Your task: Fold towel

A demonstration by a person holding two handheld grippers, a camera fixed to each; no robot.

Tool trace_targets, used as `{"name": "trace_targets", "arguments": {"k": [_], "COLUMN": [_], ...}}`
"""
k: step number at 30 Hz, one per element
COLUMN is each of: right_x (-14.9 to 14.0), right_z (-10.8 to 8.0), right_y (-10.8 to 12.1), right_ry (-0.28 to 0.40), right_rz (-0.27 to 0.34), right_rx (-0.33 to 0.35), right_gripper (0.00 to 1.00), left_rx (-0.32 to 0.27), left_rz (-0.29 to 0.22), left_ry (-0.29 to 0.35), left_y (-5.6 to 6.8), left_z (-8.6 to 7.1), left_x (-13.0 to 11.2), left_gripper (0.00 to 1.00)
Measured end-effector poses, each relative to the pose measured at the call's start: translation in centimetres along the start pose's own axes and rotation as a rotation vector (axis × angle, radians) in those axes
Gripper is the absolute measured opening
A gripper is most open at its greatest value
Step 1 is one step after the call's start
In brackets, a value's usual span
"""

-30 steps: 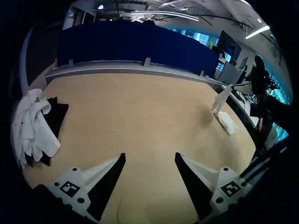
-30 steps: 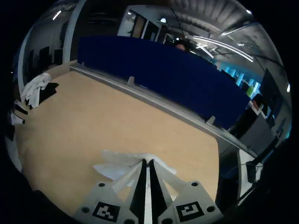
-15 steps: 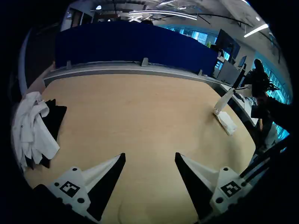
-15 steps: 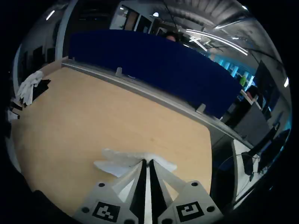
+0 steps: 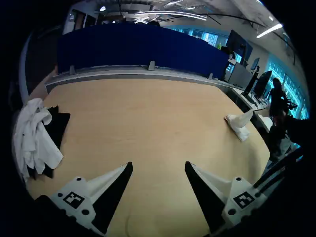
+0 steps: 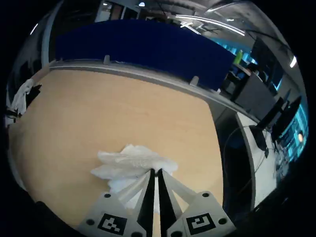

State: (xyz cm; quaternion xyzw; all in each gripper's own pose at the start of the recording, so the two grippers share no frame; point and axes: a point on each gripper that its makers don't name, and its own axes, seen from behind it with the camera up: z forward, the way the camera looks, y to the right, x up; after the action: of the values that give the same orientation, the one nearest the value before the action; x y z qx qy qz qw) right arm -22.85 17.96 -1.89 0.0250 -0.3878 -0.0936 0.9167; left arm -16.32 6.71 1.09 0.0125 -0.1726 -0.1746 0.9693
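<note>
Folding looks barely begun: the right gripper [image 6: 156, 172] clenches its jaws on the bunched white towel [image 6: 132, 162] near the right edge of the bench [image 6: 98, 110]. Next, the left gripper [image 5: 158, 164], jaws released and empty, should take another corner to spread it. The left gripper view adds a clothes heap [image 5: 35, 136] at the left edge.

This is an open-plan office. A long wooden desk [image 5: 150, 114] runs up to a blue partition screen [image 5: 138, 47], with computer monitors [image 5: 237, 41] beyond. Strip lights [image 5: 170, 14] hang from an exposed ceiling.

The 2 views look from low over the same wooden table [image 5: 158, 114] toward the blue partition [image 5: 138, 47].
</note>
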Motion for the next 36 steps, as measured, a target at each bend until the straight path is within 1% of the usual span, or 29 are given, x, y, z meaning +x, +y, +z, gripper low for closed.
{"name": "trace_targets", "arguments": {"k": [6,9,12,18,21,26,33,36], "right_x": [-4.9,-7.1,-8.8,-11.0,-11.7,-12.4,-11.5,-11.8], "right_z": [0.2,0.6,1.1,1.9,2.1,2.4,1.7,1.6], "right_y": [0.4,0.6,0.4,0.2,0.1,0.0,0.1,0.3], "right_ry": [-0.071,-0.12,-0.161,-0.21,-0.228,-0.241,-0.208,-0.222], "right_rz": [0.08,0.109,0.126,0.138,0.145,0.139,0.116,0.112], "right_rx": [-0.031,-0.054,-0.069,-0.103,-0.106,-0.114,-0.12,-0.121], "right_gripper": [0.05,0.05,0.05,0.05,0.05,0.06,0.06,0.06], "left_rx": [0.004,0.007,0.009,0.014,0.017,0.018,0.015,0.014], "left_rz": [0.007,0.009,0.011,0.021,0.025,0.025,0.028,0.033], "left_ry": [-0.002,-0.002,-0.003,-0.005,-0.005,-0.001,0.003,0.004], "left_y": [-0.1,-0.2,-0.3,-0.4,-0.5,-0.5,-0.4,-0.4], "left_z": [-0.3,-0.4,-0.6,-0.7,-0.8,-1.1,-1.2,-1.2], "left_x": [-0.2,-0.4,-0.5,-0.8,-0.8,-0.7,-0.6,-0.5], "left_gripper": [0.99,0.98,0.98,0.98,0.98,0.98,0.98,0.98]}}
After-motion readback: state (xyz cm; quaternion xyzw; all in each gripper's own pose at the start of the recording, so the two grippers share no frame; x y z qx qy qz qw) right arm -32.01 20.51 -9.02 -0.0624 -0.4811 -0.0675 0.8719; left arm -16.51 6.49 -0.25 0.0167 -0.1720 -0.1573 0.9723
